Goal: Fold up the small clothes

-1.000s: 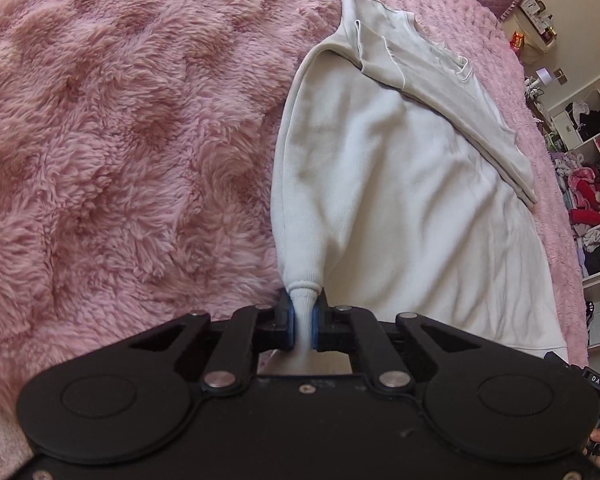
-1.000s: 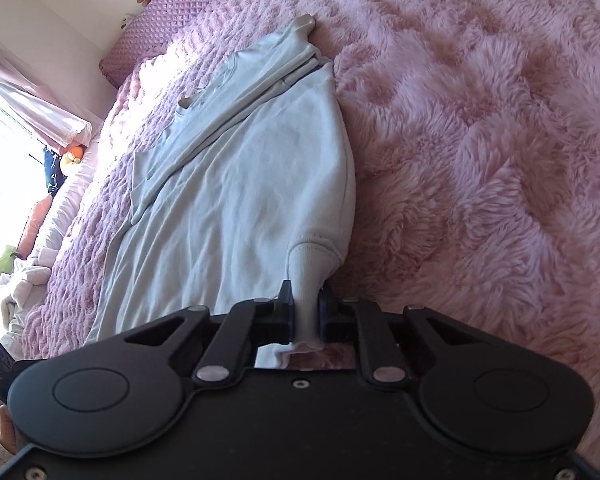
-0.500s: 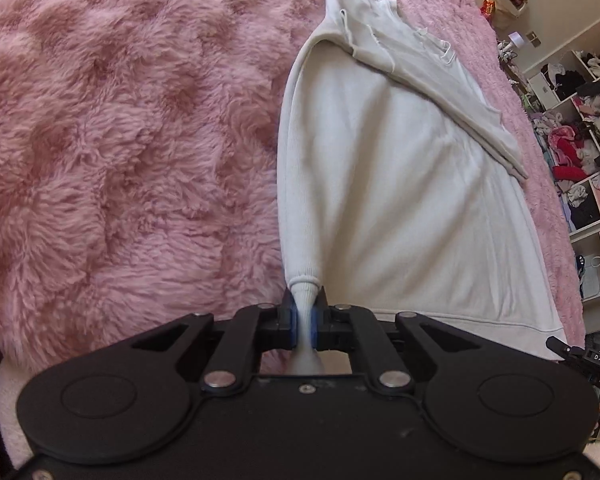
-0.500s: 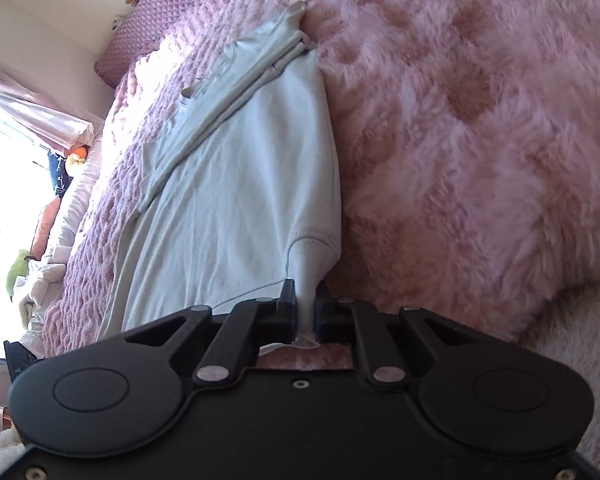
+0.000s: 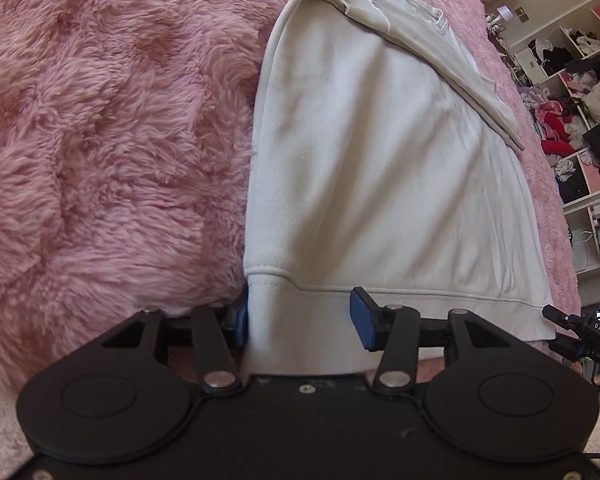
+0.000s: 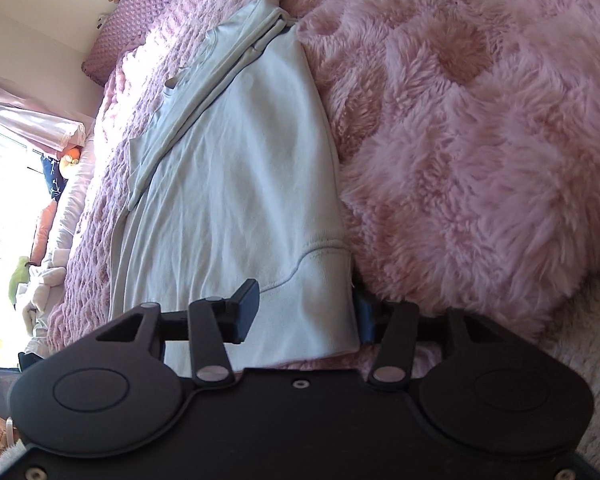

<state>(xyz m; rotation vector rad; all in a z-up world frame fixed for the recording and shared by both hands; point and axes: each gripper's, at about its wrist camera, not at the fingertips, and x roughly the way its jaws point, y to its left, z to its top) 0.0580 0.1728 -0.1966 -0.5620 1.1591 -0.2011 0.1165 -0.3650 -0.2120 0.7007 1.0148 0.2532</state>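
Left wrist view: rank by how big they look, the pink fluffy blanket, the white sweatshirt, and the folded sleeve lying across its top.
1. Pink fluffy blanket, though the white sweatshirt nearly matches it.
2. White sweatshirt.
3. Folded sleeve, clearly smallest, though it lies farthest from the camera.

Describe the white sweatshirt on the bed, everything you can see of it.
The white sweatshirt is soft knit with a ribbed hem band. It lies flat on the fluffy pink blanket, one sleeve folded diagonally across its upper part. Both hem corners sit between the jaws, just opened, of the left gripper and right gripper, unpinched.
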